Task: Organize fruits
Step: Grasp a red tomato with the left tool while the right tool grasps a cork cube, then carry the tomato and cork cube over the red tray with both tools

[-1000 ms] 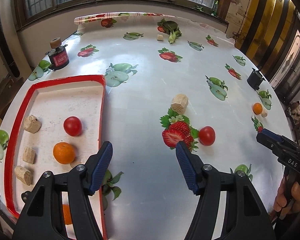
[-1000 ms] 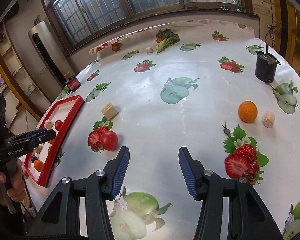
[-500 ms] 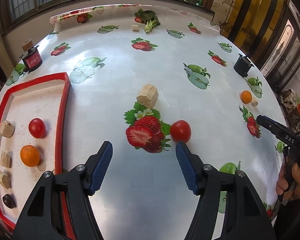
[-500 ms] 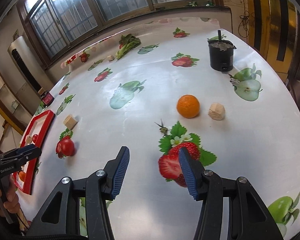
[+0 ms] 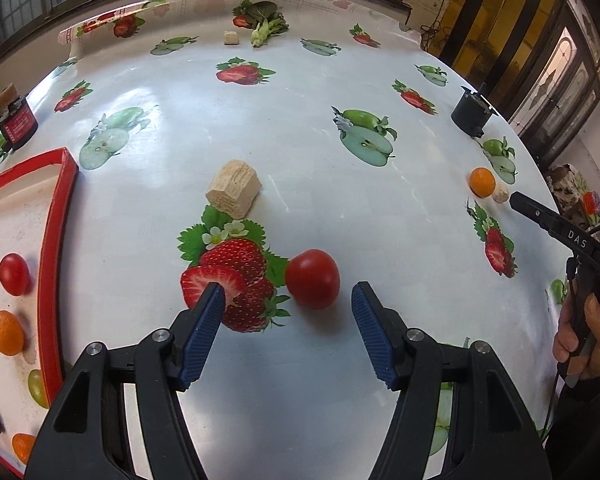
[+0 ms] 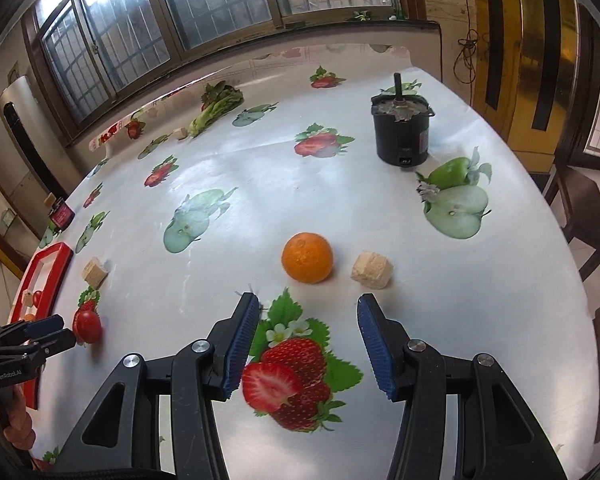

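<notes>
A red tomato (image 5: 313, 278) lies on the fruit-print tablecloth, just beyond my open left gripper (image 5: 286, 300), a little right of the midline; nothing is between the fingers. A red-rimmed tray (image 5: 56, 216) at the left holds a tomato (image 5: 14, 274), an orange (image 5: 5, 333) and several small pieces. In the right wrist view an orange (image 6: 307, 257) sits ahead of my open, empty right gripper (image 6: 306, 312), with a beige cube (image 6: 372, 269) to its right. The left gripper (image 6: 50, 330) shows by the tomato (image 6: 87, 326).
A beige block (image 5: 234, 193) lies beyond the tomato. A black motor-like can (image 6: 402, 130) stands at the far right, a small red-labelled can (image 5: 17, 122) at the far left. Green vegetables (image 6: 216, 108) lie near the back edge. A person's hand (image 5: 584, 332) holds the right gripper's handle.
Both views have swung: the left gripper moved right from over the tray's edge toward the loose tomato, and the right gripper moved right toward the orange. Neither gripper's opening changed.
</notes>
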Tool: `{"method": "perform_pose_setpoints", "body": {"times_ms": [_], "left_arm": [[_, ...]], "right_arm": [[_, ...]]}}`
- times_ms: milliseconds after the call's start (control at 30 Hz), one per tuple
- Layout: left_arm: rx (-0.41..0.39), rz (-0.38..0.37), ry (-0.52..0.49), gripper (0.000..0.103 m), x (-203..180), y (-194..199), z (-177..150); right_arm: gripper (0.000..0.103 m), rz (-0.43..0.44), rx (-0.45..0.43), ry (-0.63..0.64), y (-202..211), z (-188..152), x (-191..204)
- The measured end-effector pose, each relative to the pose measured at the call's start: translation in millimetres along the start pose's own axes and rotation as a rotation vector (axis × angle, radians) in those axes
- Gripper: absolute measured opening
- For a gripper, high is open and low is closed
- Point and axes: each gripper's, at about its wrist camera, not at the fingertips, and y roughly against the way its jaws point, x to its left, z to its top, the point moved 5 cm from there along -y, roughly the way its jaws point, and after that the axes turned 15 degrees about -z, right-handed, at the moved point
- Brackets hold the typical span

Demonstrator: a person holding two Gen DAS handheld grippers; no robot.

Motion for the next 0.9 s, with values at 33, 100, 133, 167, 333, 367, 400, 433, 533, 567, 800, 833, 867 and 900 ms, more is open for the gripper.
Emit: {"method": "perform_pose_setpoints", "body": {"times_ms": [33, 100, 133, 167, 333, 367, 400, 433, 533, 567, 800, 833, 867, 900], "left_arm": [[0.003, -0.001, -0.004, 0.065, -2, -3, 1], [0.011, -0.002, -0.015, 0.065, -4, -9, 1], [0.014, -0.001, -0.020, 0.065, -5, -12, 2], [0.013, 0.001, -0.023, 0.065, -6, -14, 3], [0.003, -0.001, -0.026, 0.064, -3, -26, 7], [-0.001, 0.005, -0.034, 0.061, -3, -28, 8], [-0.011, 0.017, -0.047, 0.050, -3, -29, 10], [-0.014, 0.029, -0.058, 0.043, -3, -29, 10], [-0.003, 0.003, -0.074, 0.028, -6, -28, 10], [-0.001, 0.009, -0.080, 0.028, -7, -28, 8], [-0.020, -0.010, -0.080, 0.028, -7, -9, -3], [-0.026, -0.010, -0.076, 0.028, -6, -5, -4], [-0.033, -0.009, -0.070, 0.028, -4, 0, -5], [-0.039, -0.008, -0.064, 0.028, -2, 5, -6]], "right_arm": [[0.053, -0.012, -0.009, -0.005, 0, 2, -4], [0.053, -0.024, -0.010, -0.020, -3, 4, -12], [0.053, -0.030, 0.000, -0.022, -8, 5, -15], [0.053, -0.034, 0.003, -0.020, -13, 7, -16], [0.052, -0.029, 0.030, -0.030, -41, 14, -21], [0.052, -0.023, 0.025, -0.033, -42, 15, -22], [0.050, -0.021, 0.028, -0.034, -44, 16, -22], [0.048, -0.013, 0.024, -0.042, -44, 16, -24], [0.028, -0.018, 0.031, -0.044, -44, 13, -26], [0.028, -0.018, 0.028, -0.043, -42, 11, -26], [0.028, 0.015, -0.002, -0.030, -12, -1, -12], [0.028, 0.026, -0.004, -0.029, -7, -3, -8], [0.028, 0.037, -0.006, -0.025, -2, -5, -3], [0.028, 0.050, -0.009, -0.019, 3, -7, 3]]}}
